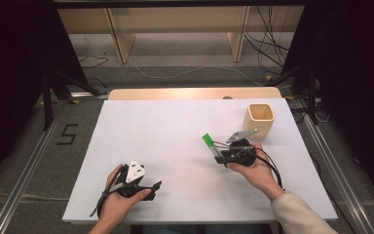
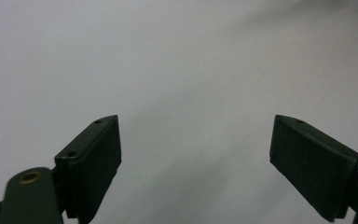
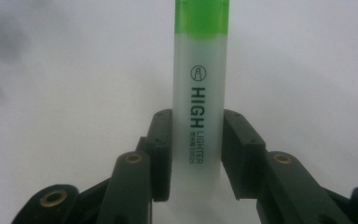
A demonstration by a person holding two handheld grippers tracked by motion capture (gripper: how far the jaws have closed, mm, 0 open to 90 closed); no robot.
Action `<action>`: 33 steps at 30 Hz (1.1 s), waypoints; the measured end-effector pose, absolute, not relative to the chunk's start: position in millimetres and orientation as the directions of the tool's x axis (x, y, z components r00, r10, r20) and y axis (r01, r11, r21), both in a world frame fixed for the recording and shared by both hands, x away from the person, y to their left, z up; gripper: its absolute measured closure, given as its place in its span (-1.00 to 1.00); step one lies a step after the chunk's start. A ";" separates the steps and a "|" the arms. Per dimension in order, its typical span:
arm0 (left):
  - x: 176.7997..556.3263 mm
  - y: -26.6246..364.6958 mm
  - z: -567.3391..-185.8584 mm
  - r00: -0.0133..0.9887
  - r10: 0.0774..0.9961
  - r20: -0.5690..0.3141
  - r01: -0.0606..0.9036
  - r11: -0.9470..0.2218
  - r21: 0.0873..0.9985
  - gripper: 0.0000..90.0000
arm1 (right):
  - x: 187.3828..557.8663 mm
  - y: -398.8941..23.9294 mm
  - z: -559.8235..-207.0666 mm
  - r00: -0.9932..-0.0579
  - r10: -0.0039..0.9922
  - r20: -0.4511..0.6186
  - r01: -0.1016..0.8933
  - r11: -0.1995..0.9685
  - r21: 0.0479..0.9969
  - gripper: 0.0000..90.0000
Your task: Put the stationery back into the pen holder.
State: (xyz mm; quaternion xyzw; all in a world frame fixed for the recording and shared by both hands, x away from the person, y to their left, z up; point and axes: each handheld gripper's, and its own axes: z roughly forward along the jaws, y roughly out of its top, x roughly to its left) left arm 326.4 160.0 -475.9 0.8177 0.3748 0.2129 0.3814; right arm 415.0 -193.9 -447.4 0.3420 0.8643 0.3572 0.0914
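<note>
1. The right gripper (image 3: 196, 154) is clamped on a highlighter (image 3: 199, 100), its two black pads pressing the pale barrel from either side.
2. The highlighter points away from the jaws, green cap (image 1: 208, 141) outermost, and is held above the white table (image 1: 165, 131) right of its centre.
3. A beige square cup (image 1: 259, 119) stands upright near the table's far right corner, just beyond the right hand (image 1: 253, 168).
4. The left gripper (image 2: 196, 163) has its jaws spread wide with nothing between them, facing bare white surface.
5. In the high view it rests in the left hand (image 1: 121, 195) near the table's front edge, well apart from the highlighter.
</note>
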 end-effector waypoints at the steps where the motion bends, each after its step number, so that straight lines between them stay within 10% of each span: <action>1: 326.4 160.1 -475.8 0.628 0.776 0.064 0.450 -0.429 0.783 -0.64 | 414.6 -195.2 -447.7 -0.749 0.657 0.082 0.518 0.504 0.691 0.47; 33: 326.3 160.4 -475.8 0.626 0.777 0.065 0.448 -0.427 0.785 -0.64 | 405.6 -218.3 -443.0 -0.708 0.700 0.093 0.417 0.308 0.855 0.47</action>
